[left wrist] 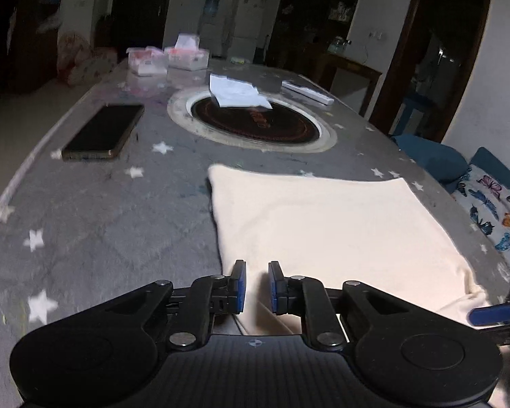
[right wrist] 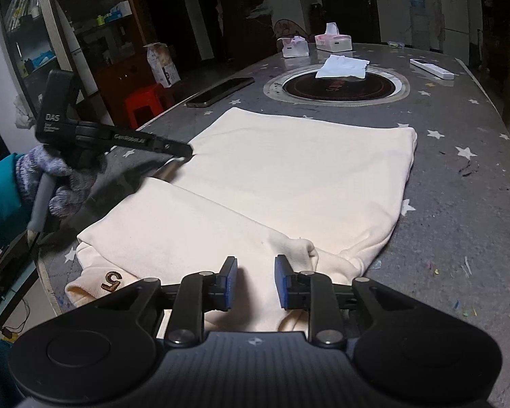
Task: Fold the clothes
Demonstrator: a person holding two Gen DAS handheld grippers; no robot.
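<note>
**Cream garment part-folded at near edge of bench, both tools hovering**

Cream knit garment (right wrist: 289, 176) is lying flat on the grey star-print bench (right wrist: 459, 176), occupying the near edge and reaching toward the round inset hob (right wrist: 336, 85) at mid-bench. One panel is already lying folded over the body along a diagonal crease; a cuff bearing an embroidered "5" (right wrist: 111, 280) is sitting at the near-left corner of the cloth.

Right hand-held gripper (right wrist: 255, 280) is hanging over the near hem, jaws narrowly parted, nothing between them. Left hand-held gripper (left wrist: 253, 284) is sitting over the garment's left side edge, jaws likewise narrowly apart and gripping no cloth, as far as its own view shows.

Judgement on the step in hand: the next fold is probably taking the near hem up toward the far edge. To do it well, each tool should be pinching all layers at a near corner, lifting together, keeping the edge taut so the earlier crease is not slipping, and landing edge on edge.

Containers: two tissue boxes (right wrist: 333, 42) are standing at the far end of the bench, tissue protruding from the pink one. A phone (left wrist: 103, 132), a remote (right wrist: 431, 68) and a white cloth (right wrist: 343, 67) on the hob are lying clear of the garment.
</note>
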